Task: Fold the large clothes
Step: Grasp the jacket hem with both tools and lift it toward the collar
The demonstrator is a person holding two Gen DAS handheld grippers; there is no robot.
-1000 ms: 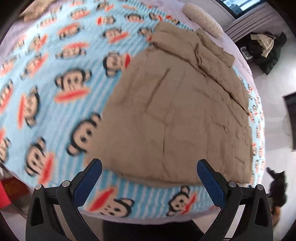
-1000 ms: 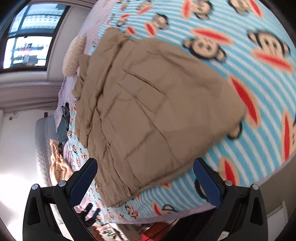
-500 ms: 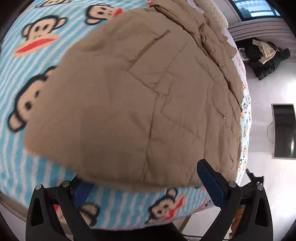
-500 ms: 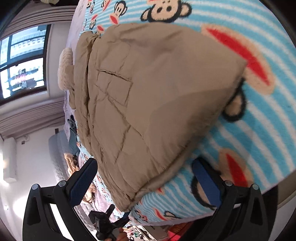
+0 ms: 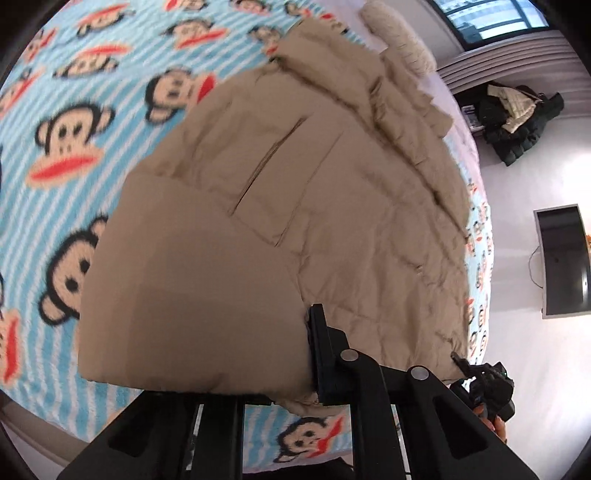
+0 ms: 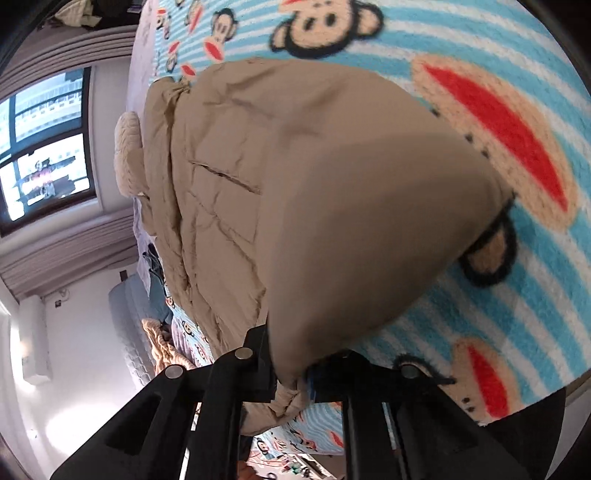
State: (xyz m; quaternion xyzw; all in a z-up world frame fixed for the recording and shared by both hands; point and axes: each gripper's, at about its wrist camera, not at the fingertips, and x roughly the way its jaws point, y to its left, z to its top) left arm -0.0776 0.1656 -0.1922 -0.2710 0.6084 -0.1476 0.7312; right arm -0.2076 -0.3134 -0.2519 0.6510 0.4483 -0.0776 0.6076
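A tan quilted coat (image 5: 332, 206) is spread on a bed, over a blue striped blanket (image 5: 74, 155) printed with monkey faces. The near hem is bunched and lifted toward both cameras.

Left hand-held gripper (image 5: 295, 354): jaws have just been closing, and the near hem corner is pinched between them. Only one finger (image 5: 321, 347) is seen; the other is hidden under the fabric, which drapes over it in a big smooth fold.

Right hand-held gripper (image 6: 291, 373): jaws have also just been closing, with the other hem corner of the coat (image 6: 332, 221) pinched in the narrow gap. Fabric spills below the fingers in a small wad. The contact itself is blurred, so the grip looks firm but pad detail cannot be told.

The rest of the coat lies flat on the blanket (image 6: 480, 314), a slit pocket (image 5: 273, 158) facing up. The collar end is crumpled at the far side, near a cream pillow (image 5: 395, 33).

Off the bed: a window (image 6: 40, 147), dark clothes (image 5: 517, 118) piled by the wall, a dark screen (image 5: 561, 258) on the wall.
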